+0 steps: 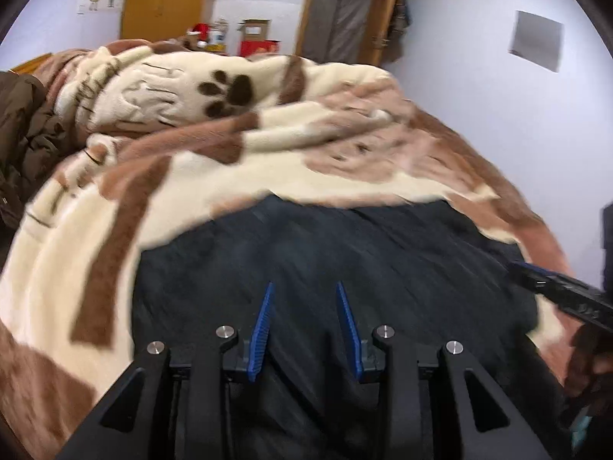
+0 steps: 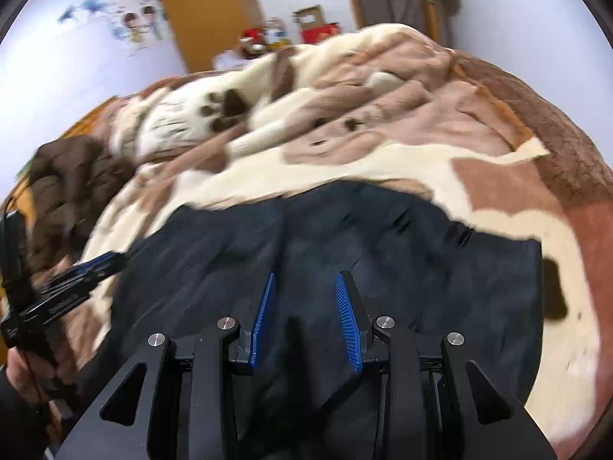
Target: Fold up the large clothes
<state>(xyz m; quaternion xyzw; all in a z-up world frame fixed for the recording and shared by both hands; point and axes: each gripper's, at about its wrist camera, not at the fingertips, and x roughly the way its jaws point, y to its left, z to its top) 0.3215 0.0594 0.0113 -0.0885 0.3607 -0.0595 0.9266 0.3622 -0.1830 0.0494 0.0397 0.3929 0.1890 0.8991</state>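
We see dark navy fabric garment (image 1: 345, 253) flat on cream-brown fleece blanket (image 1: 161, 199), directly ahead below both grippers. Left gripper (image 1: 304, 287) and right gripper (image 2: 305, 280) spread, pinching nothing.

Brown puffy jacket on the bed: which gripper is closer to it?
Left. The left gripper is over the side of the dark garment nearer the brown jacket; the right gripper is over its far side, beyond the left one.

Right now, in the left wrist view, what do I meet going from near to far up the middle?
Left gripper → dark garment → cream and brown blanket → paw print → red box → orange door.
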